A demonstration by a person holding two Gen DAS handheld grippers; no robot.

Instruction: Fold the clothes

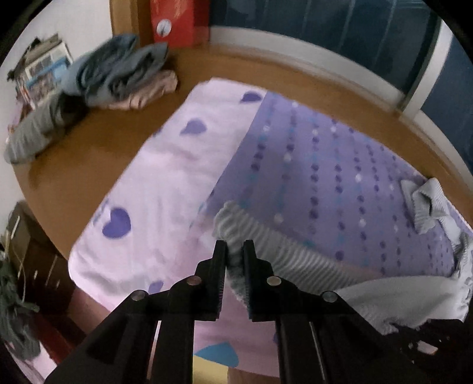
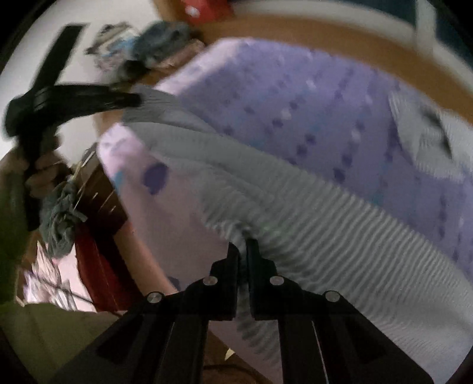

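Gripping one grey ribbed garment [image 1: 260, 251] over the near side of the bed [image 1: 165, 165]: my left gripper [image 1: 235, 248] and right gripper [image 2: 242, 251] are both pinching its edge nearly shut, spreading it for folding.

Layout of the scene. A ribbed garment [image 1: 266, 251] lies across the near part of a folded bedspread [image 1: 325, 165], which in turn lies on a sheet [image 1: 153, 183] spread over the surface [image 1: 97, 138]. The sheet extends left of the bedspread. One garment edge sits between the jaws of the left gripper [image 1: 235, 251] at the near left; another sits between the jaws of the right gripper [image 2: 242, 251]. A cuff of the garment [image 1: 425, 203] rests on the bedspread at right. A pile of clothes [image 1: 118, 73] lies at the far left of the surface, well apart from the sheet, before a stack of books [image 1: 41, 68]. A box [image 1: 174, 20] stands behind the pile.
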